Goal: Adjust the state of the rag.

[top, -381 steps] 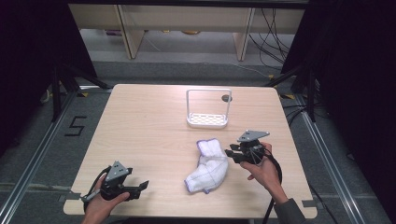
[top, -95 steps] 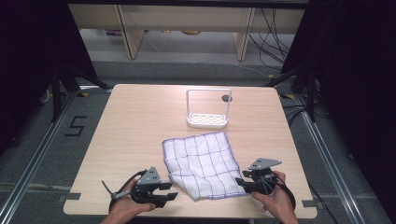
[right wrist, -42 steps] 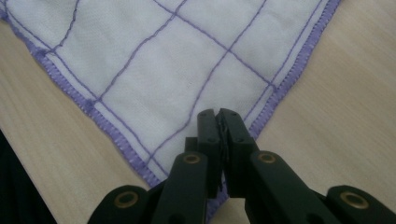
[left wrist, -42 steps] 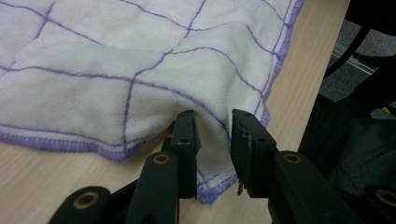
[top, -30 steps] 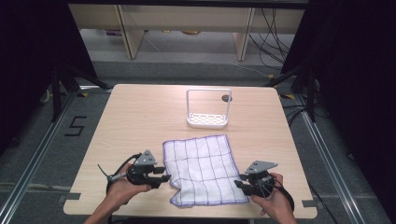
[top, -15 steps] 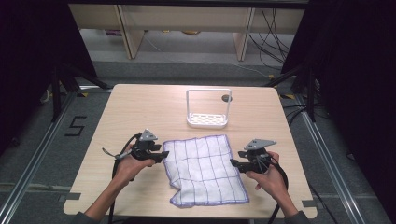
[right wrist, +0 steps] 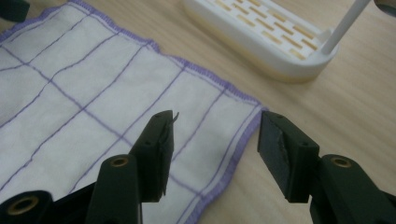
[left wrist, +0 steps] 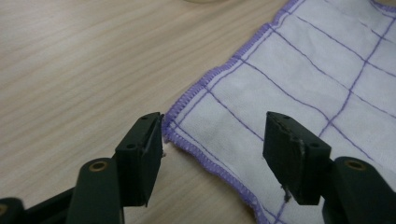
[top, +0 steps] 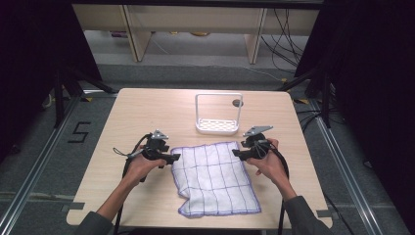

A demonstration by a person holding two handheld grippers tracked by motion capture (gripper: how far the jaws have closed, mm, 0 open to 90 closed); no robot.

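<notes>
Left tongs [top: 172, 157], right tongs [top: 237, 152]: just opened, gripping nothing, at cloth [top: 215, 177] far corners | cloth folded on counter [top: 147, 107] | next fold pending

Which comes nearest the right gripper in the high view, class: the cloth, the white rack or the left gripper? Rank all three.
From the right gripper:
1. Cloth, its far right corner at the jaws.
2. White rack, just beyond, toward the table's far edge.
3. Left gripper, across the cloth at its left corner.
</notes>
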